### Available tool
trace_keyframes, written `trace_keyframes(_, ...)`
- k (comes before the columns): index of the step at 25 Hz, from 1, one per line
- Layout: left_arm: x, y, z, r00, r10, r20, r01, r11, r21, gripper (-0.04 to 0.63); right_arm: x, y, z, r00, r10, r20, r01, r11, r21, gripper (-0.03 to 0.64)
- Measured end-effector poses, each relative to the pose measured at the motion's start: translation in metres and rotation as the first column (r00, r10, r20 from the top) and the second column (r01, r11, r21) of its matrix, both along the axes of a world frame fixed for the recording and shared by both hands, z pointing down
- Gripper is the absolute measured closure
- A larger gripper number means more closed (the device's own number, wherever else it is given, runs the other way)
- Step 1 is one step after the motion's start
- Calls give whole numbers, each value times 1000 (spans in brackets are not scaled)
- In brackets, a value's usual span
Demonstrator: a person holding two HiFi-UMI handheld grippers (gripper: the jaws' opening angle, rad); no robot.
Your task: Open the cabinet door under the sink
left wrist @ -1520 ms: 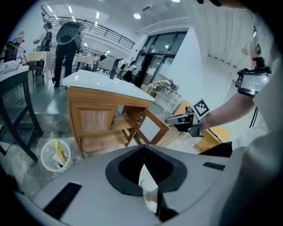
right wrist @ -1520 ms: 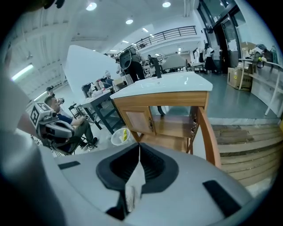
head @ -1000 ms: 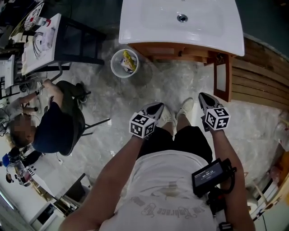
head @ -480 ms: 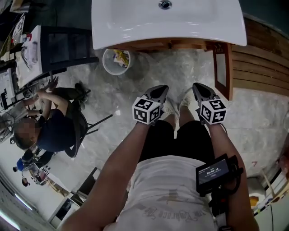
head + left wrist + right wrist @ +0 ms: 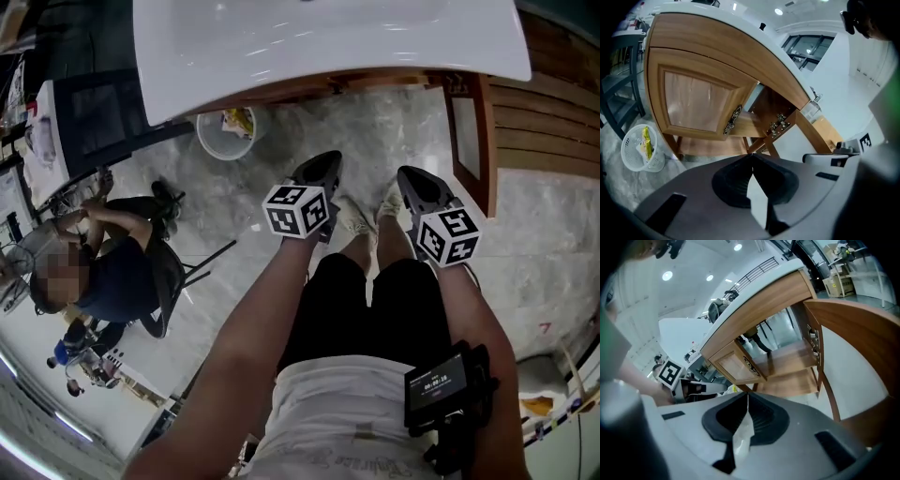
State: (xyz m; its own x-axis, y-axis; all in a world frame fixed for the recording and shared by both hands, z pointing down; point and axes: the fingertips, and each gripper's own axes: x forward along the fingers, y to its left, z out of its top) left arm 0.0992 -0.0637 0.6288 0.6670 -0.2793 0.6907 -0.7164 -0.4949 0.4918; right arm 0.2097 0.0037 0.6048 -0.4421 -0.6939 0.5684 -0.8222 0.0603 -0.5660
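The white sink (image 5: 328, 37) tops a wooden cabinet (image 5: 736, 51). Its right door (image 5: 466, 141) stands swung open, shown big in the right gripper view (image 5: 855, 357). The left door (image 5: 693, 101) is closed, with an ornate metal handle (image 5: 732, 121) at its inner edge. Behind the open side I see bare shelves (image 5: 787, 363) and hinges (image 5: 778, 124). My left gripper (image 5: 323, 164) and right gripper (image 5: 405, 176) hang side by side in front of the cabinet, apart from it. Both are shut with nothing in them: left (image 5: 751, 157), right (image 5: 747, 393).
A white waste basket (image 5: 225, 131) with rubbish stands on the marble floor left of the cabinet. A person sits on a chair (image 5: 112, 262) further left, by a dark table (image 5: 94, 112). My own legs and shoes (image 5: 361, 220) are below the grippers. Wooden wall panelling (image 5: 553, 103) lies right.
Both grippers have sunk and come closer to the cabinet, the left one further. The sink has slid to the top of the head view. Both stay shut.
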Motion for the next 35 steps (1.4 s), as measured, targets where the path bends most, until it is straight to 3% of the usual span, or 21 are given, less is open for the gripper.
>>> trace_keyframes(7,18,-30,22,999,-36,1,36,999,29,584,3,7,23,995,79,60,-76,996,-46,597)
trace_keyframes(13,29,-65,38,994,-105,22,103,992,68,579,5,9,29,995,60,75,-56,997,-61,597)
trace_keyframes(17,31,-89,48,983,-174,59,168,981,93,493,11,12,35,996,45,73,-39,996,-76,597)
trace_keyframes(22,30,-99,62,976,-195,99,187,978,91,439,6,22,41,997,20,78,-11,993,-114,597)
trace_keyframes(27,41,-109,70,978,-187,87,181,981,72,439,8,19,44,996,17,90,-4,990,-141,597)
trace_keyframes(31,38,-134,65,979,-183,88,170,975,144,439,11,8,48,996,20,91,-8,992,-128,597)
trace_keyframes(35,40,-128,67,978,-194,81,185,977,108,439,5,14,46,992,28,123,-10,989,-149,597)
